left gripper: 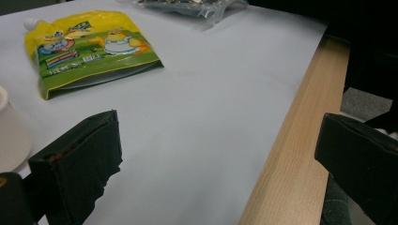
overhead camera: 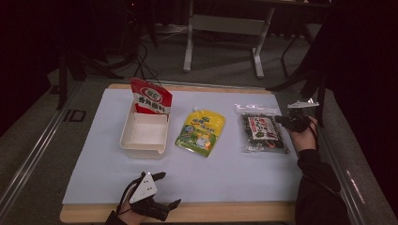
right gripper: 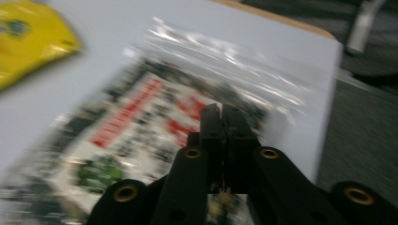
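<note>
A clear packet of dark dried food (overhead camera: 263, 131) with a red and white label lies flat at the right of the white sheet. My right gripper (overhead camera: 281, 121) hovers at its right edge with jaws shut and nothing between them. The right gripper view is blurred: the closed jaws (right gripper: 220, 117) point across the packet (right gripper: 141, 122). A yellow spouted pouch (overhead camera: 201, 131) lies in the middle. A red pouch (overhead camera: 151, 97) stands at the back of a white box (overhead camera: 126, 136). My left gripper (overhead camera: 166, 190) rests open at the front edge, jaws wide (left gripper: 220, 159), the yellow pouch (left gripper: 89, 49) ahead of it.
A white sheet (overhead camera: 225, 173) covers the table; a wooden edge (left gripper: 291, 140) runs along the front. The white box corner (left gripper: 9, 126) is close to my left jaw. Beyond the table stand a desk frame (overhead camera: 225, 28) and dark chairs.
</note>
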A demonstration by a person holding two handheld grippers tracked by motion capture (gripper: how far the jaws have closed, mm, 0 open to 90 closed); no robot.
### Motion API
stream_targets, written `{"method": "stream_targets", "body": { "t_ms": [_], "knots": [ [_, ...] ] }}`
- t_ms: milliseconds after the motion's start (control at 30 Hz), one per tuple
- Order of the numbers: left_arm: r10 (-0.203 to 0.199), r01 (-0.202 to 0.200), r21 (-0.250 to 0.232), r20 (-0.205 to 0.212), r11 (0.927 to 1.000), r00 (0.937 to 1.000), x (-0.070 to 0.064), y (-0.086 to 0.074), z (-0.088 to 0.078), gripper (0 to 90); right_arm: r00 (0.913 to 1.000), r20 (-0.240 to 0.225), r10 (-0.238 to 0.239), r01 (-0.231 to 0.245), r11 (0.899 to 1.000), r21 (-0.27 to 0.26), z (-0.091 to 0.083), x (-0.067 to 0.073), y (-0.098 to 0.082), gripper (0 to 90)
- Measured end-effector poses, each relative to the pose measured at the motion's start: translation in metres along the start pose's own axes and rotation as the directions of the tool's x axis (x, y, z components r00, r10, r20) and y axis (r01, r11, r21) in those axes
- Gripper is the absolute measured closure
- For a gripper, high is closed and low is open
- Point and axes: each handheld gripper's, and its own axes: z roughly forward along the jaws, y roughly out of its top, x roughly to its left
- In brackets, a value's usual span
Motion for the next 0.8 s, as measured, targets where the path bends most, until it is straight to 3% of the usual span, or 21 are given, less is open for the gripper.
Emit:
{"method": "stream_targets", "body": {
  "t_ms": [233,400,533,800],
  "knots": [
    [0.000,0.000,0.002,-0.003,1.0000,1.0000,0.001,0.000,0.000,2.0,0.9963,0.077,0.038,-0.044,0.996,0.077,0.014,-0.021,-0.015,90.0],
    [-0.002,0.002,-0.001,-0.005,1.0000,1.0000,0.002,0.000,0.000,2.0,0.9909,0.116,0.067,-0.079,0.992,0.100,0.025,-0.033,-0.025,90.0],
    [-0.004,0.004,0.004,-0.003,1.0000,1.0000,0.003,-0.001,0.001,2.0,0.9879,0.116,0.103,-0.115,0.988,0.107,0.033,-0.038,-0.031,90.0],
    [0.000,0.000,0.011,-0.007,0.9999,1.0000,0.003,-0.001,0.002,2.0,0.9888,0.109,0.102,-0.116,0.985,0.126,0.043,-0.032,-0.034,90.0]
  ]
}}
